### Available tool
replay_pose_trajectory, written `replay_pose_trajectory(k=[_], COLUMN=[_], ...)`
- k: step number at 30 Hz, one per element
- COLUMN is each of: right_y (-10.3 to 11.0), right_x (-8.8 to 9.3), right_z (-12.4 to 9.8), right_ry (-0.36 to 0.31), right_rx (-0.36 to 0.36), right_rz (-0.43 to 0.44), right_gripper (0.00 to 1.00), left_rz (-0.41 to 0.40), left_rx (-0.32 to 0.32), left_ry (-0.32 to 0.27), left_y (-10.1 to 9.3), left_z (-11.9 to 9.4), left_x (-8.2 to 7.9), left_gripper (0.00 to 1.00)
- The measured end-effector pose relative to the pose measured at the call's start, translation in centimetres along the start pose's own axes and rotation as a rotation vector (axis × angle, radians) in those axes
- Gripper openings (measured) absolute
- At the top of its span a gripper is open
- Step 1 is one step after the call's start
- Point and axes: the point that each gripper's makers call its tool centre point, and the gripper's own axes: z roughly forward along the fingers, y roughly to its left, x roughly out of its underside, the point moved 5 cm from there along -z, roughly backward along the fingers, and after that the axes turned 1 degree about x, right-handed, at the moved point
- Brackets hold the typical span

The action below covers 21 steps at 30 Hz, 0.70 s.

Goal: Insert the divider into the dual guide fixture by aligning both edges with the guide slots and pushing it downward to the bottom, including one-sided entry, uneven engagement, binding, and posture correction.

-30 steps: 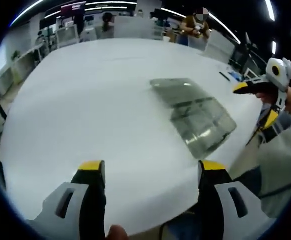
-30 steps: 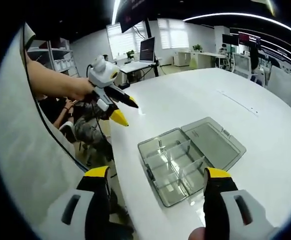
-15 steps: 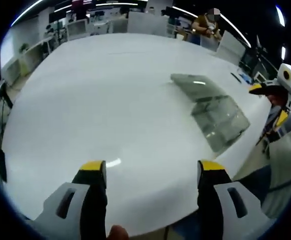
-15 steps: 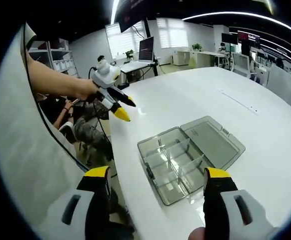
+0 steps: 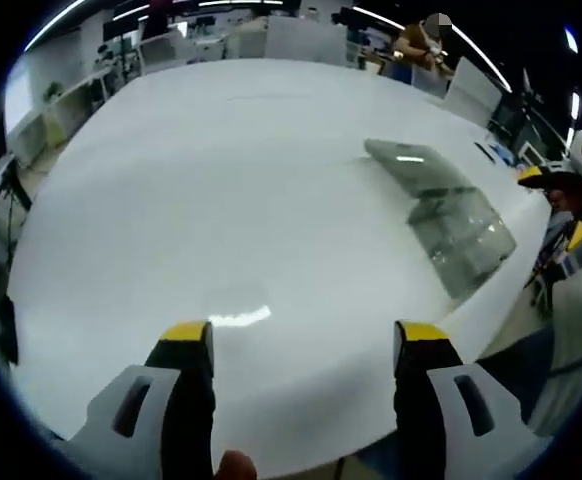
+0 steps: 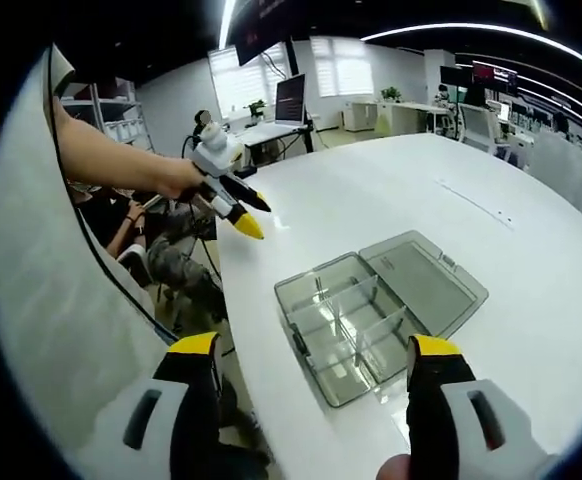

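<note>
A clear grey plastic compartment box (image 6: pixel 343 337) lies open on the white table (image 6: pixel 411 200), its lid (image 6: pixel 426 281) folded flat beyond it. Thin clear dividers (image 6: pixel 349 305) stand in its slots. My right gripper (image 6: pixel 314 360) hovers open just in front of the box, nothing between its yellow-tipped jaws. My left gripper (image 5: pixel 302 340) is open over bare table, the box (image 5: pixel 463 238) far off to its right. The left gripper (image 6: pixel 233 205) also appears in the right gripper view, held over the table edge. The right gripper (image 5: pixel 561 180) shows at the right edge of the left gripper view.
The table edge (image 6: pixel 246 330) runs close beside the box, with the person's sleeve (image 6: pixel 61 320) beyond it. Desks, monitors (image 6: pixel 294 98) and seated people (image 5: pixel 418 40) fill the office behind. A thin dark object (image 5: pixel 483 152) lies near the far table edge.
The left gripper view has swung left, so the box has slid toward its right edge. In the right gripper view the left gripper has shifted slightly; the box stays put.
</note>
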Motion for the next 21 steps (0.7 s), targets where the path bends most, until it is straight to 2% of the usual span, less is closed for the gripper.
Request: replay_pose_trajectory(k=[21], right_y=[0.0], right_x=[-0.1], right_z=[0.0], right_ry=[0.003], right_rx=[0.002], right_rz=[0.001], right_gripper=[0.74], left_rz=[-0.041], left_rx=[-0.012], left_ry=[0.031], left_y=[1.2], left_z=[0.4], left_x=[1.3], left_gripper=[0.71])
